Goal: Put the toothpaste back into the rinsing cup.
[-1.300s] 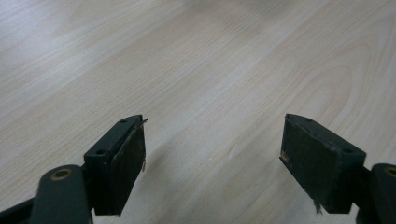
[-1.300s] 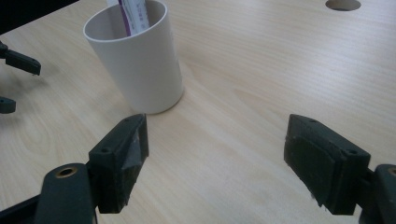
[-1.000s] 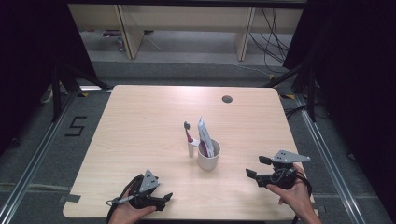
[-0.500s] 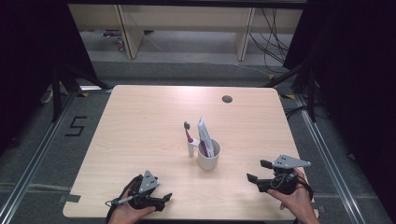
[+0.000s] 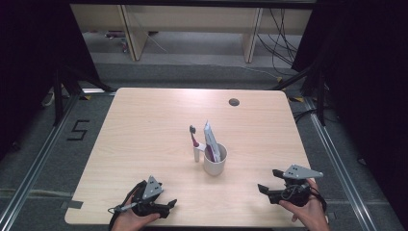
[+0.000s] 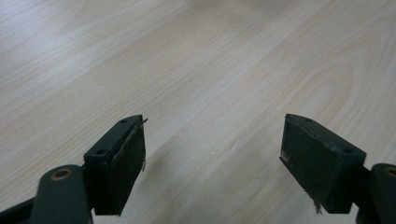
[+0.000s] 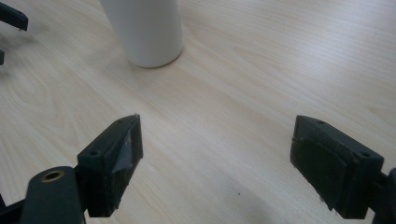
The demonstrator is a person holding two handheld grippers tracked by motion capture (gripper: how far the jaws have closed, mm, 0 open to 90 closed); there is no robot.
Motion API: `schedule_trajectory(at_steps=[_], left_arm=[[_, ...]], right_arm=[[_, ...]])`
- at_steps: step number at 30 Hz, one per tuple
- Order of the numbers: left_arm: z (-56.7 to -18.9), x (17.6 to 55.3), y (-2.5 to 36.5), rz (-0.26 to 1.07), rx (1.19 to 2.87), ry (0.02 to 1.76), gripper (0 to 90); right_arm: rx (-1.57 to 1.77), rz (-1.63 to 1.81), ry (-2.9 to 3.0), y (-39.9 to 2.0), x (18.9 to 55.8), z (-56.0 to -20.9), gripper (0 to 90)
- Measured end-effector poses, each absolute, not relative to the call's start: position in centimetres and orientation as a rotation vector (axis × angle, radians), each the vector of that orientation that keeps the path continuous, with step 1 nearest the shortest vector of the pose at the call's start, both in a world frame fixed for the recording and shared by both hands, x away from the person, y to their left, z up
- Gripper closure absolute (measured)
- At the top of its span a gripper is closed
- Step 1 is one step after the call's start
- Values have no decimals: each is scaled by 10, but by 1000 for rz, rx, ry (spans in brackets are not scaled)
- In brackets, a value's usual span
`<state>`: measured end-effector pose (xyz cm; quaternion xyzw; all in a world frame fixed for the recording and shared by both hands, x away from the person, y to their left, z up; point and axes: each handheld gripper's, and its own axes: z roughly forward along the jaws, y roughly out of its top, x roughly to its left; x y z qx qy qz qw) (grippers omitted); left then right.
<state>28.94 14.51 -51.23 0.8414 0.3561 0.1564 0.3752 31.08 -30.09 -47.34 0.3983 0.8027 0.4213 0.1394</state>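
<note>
A white mug (image 5: pixel 214 164) stands mid-table, holding a toothpaste tube (image 5: pixel 210 139) and a red-handled toothbrush (image 5: pixel 194 138) that lean up out of it. My left gripper (image 5: pixel 170 206) rests near the front edge, left of the mug, jaws wide apart over bare wood (image 6: pixel 212 140). My right gripper (image 5: pixel 263 190) sits at the front right, open too, with nothing between its jaws (image 7: pixel 215 154). The mug's base (image 7: pixel 145 30) lies ahead of it to the upper left.
The light wooden table (image 5: pixel 144 125) has a round cable hole (image 5: pixel 234 102) near the back edge. Dark curtains flank both sides. Floor rails and a taped "5" (image 5: pixel 77 130) lie to the left. The other gripper's tip (image 7: pixel 11 18) shows in the right gripper view.
My right gripper has drifted slightly down toward the table's front edge. The left gripper and the mug have stayed put.
</note>
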Motion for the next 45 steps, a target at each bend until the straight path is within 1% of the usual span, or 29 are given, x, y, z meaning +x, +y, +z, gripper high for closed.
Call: schedule_trajectory(at_steps=[1,4,5,11,12,13,19,27,34,35,39,43,45], left_arm=[[-512,289,145,400,2154,911,215],[-512,289,145,401,2157,910,215],[-512,289,145,402,2156,910,214],[-513,289,145,402,2156,912,214],[-513,289,145,402,2156,911,214],[-513,289,145,402,2157,911,214],[-513,289,145,404,2156,911,213],[-513,289,146,405,2154,910,213],[-514,289,145,403,2145,921,213],[-514,289,145,403,2146,921,212],[-515,289,145,402,2146,922,213],[-515,289,145,402,2145,923,212],[-515,289,145,403,2146,924,213]], right_arm=[[1114,1201,2310,-303,311,-474,175],[1168,1200,2329,-303,307,-475,172],[1124,1189,2323,-304,308,-476,172],[1171,1151,2351,-306,302,-479,164],[1122,1136,2347,-308,303,-480,164],[1171,1140,2350,-306,300,-480,164],[1164,1100,2393,-306,296,-483,164],[1109,1059,2443,-306,292,-488,164],[1160,1057,2454,-305,287,-490,164],[1112,1055,2457,-307,288,-490,164],[1151,1056,2463,-307,284,-490,163],[1099,1056,2464,-311,285,-492,164],[1157,1039,2449,-310,280,-491,164]])
